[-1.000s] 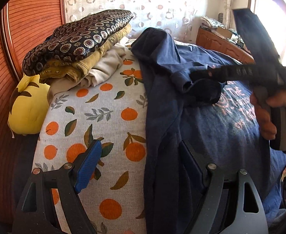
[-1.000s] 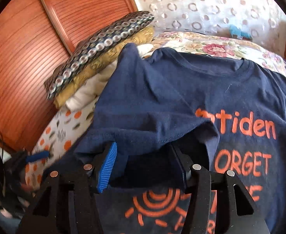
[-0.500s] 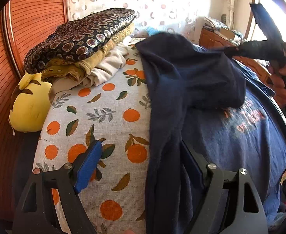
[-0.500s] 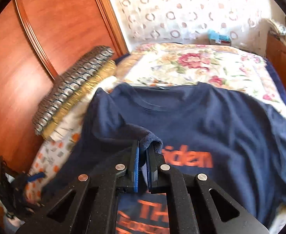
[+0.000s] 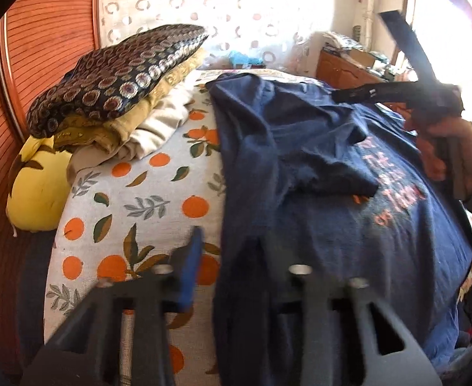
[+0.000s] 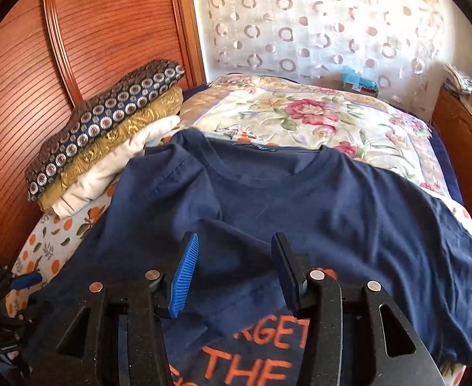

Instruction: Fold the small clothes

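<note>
Lying on the bed (image 6: 300, 119), your navy cotton T-shirt (image 6: 316, 212) has one sleeve folded in; both your left gripper (image 5: 232, 276) and right gripper (image 6: 234, 263) have jaws wide, empty. Tugging carelessly could undo that fold.

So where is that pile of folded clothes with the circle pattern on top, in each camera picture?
Left wrist view: the folded pile sits upper left, beside the navy T-shirt.
Right wrist view: the pile is at middle left, against the wooden headboard.
Shared landmark: the orange-print sheet under the pile in both views.
</note>
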Demonstrator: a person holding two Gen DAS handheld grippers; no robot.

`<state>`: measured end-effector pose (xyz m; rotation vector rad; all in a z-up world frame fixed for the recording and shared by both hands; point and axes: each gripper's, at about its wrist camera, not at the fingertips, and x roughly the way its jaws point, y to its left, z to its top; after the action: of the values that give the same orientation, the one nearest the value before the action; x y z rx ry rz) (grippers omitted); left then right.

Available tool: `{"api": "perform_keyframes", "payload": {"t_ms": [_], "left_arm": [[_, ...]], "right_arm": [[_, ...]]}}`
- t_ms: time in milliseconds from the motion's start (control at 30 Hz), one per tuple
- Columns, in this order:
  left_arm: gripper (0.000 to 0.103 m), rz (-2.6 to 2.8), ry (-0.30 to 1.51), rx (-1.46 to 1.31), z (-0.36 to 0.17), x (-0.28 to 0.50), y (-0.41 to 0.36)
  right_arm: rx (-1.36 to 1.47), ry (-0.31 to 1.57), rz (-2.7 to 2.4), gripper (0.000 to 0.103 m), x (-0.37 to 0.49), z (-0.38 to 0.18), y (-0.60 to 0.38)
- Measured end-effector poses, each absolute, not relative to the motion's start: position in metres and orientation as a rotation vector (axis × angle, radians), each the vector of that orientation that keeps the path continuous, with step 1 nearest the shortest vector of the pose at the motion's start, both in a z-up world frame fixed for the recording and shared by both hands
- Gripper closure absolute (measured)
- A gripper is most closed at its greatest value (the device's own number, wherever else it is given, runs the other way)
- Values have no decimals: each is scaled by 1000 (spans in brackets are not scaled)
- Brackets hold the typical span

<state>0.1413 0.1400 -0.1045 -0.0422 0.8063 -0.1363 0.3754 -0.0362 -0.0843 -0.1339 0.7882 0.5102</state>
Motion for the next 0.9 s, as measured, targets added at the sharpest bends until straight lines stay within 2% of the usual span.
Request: {"api": "perform_keyframes", "payload": {"t_ms": [33,200,333,533,567,633,667,700,733,900], "left_arm": [[88,-125,792,-35,-102,139,141],[99,-5,700,-96,-83,117,177],[99,31,718,-152,-86,109,205],[98,-4,717,-94,-77,109,189],[89,-8,719,-79,-75,110,186],[51,-26,709,-70,-73,113,179],[43,-43,701,-76,-71,116,176],[26,-50,709,-83,-71,120,172],[22,-57,718,-90,-71,123,171],[22,-92,703,-74,-64,135,150]], "right_arm": [[-142,789,507,54,377,-89,-36],[-156,790,492,54,357,-82,-56],[-173,790,484,54,347,-78,-75],[-187,774,490,54,333,-72,-83],[-191,769,490,54,331,-72,-83],[-199,761,487,54,329,-71,-84],[-203,755,487,54,327,-70,-85],[-203,749,486,54,324,-69,-88],[-202,742,485,54,320,-68,-93],[-171,721,455,51,296,-68,-133]]}}
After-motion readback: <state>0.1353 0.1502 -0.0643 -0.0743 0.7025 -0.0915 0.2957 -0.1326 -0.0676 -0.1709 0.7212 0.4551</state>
